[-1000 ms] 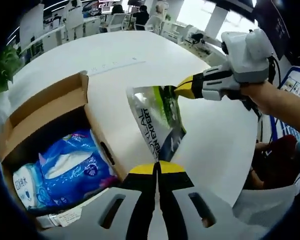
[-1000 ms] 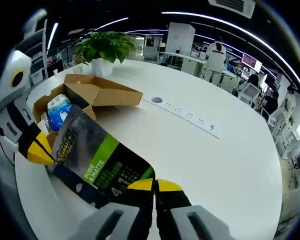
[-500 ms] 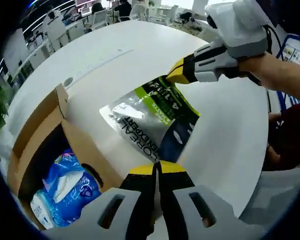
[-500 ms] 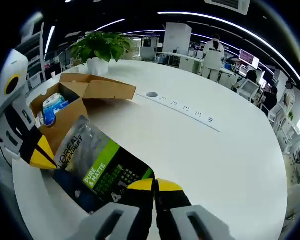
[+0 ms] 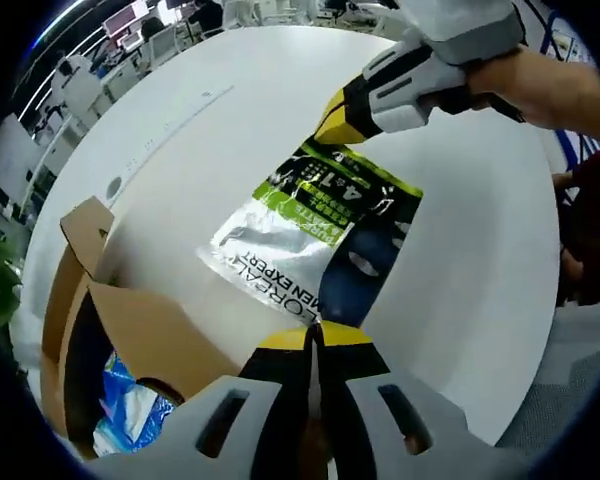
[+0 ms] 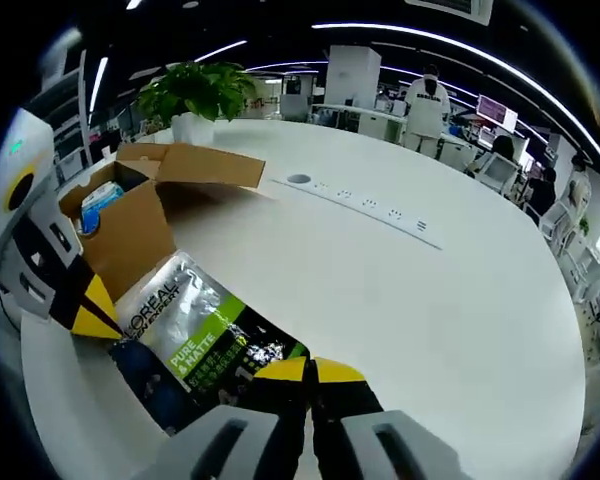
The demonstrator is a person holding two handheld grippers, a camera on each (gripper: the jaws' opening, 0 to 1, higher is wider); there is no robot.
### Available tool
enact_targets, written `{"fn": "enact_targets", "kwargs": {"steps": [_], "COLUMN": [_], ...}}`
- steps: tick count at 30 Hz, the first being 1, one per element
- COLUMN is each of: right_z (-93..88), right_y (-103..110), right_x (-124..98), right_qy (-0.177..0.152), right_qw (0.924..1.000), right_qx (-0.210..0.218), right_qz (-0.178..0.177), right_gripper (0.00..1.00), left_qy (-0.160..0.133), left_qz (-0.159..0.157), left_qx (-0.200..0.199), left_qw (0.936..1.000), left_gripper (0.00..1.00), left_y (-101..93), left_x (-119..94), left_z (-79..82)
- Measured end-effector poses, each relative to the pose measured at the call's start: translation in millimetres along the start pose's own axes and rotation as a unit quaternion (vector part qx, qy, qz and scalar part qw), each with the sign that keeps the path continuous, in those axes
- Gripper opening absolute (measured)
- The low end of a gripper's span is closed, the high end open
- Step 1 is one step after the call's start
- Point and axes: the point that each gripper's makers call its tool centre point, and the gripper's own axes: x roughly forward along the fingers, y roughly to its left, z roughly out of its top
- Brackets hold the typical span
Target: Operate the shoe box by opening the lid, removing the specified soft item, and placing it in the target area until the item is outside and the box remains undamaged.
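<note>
Both tongs were clamped on the pouch (image 5: 315, 225), left tongs (image 5: 316, 334) at one end and right tongs (image 6: 311, 371) at the opposite end, holding it stretched low over the white table (image 6: 420, 300), outside and just beside the open box (image 6: 145, 205); blue packs (image 5: 130, 420) lay inside.

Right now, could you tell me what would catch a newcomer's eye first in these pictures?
The shiny silver, green and dark-blue pouch, stretched low over the white round table between the left gripper and right gripper, each pinching an end. Beside it stands the open brown cardboard shoe box with blue packets inside.
</note>
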Motion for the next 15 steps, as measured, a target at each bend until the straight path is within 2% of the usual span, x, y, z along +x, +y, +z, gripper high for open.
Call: {"fn": "enact_targets", "kwargs": {"steps": [2, 6, 10, 13, 15], "right_z": [-1.6, -3.0, -3.0, -8.5, -10.0], "right_y": [0.2, -0.5, -3.4, -4.2, -4.6], "right_x": [2.0, 6.0, 7.0, 4.1, -0.5], "right_qy": [0.0, -0.003, -0.009, -0.002, -0.004], "right_qw": [1.0, 1.0, 0.9998, 0.9997, 0.9997], "right_qx": [-0.001, 0.005, 0.02, 0.025, 0.024], "right_qz": [0.0, 0.0, -0.003, -0.002, -0.003], "right_gripper": [0.0, 0.0, 0.0, 0.03, 0.05], "left_qy": [-0.001, 0.003, 0.004, 0.001, -0.008], "left_qz": [0.001, 0.014, 0.021, 0.025, 0.024], "left_qx": [-0.002, 0.031, 0.043, 0.055, 0.045], "left_qw": [1.0, 0.9994, 0.9989, 0.9982, 0.9987], "left_gripper": [0.0, 0.01, 0.02, 0.08, 0.13], "left_y": [-0.4, -1.0, -1.1, -1.9, -4.0], "left_x": [1.4, 5.0, 4.6, 4.7, 3.1], "left_z": [-1.0, -2.9, -4.3, -5.2, -3.7]}}
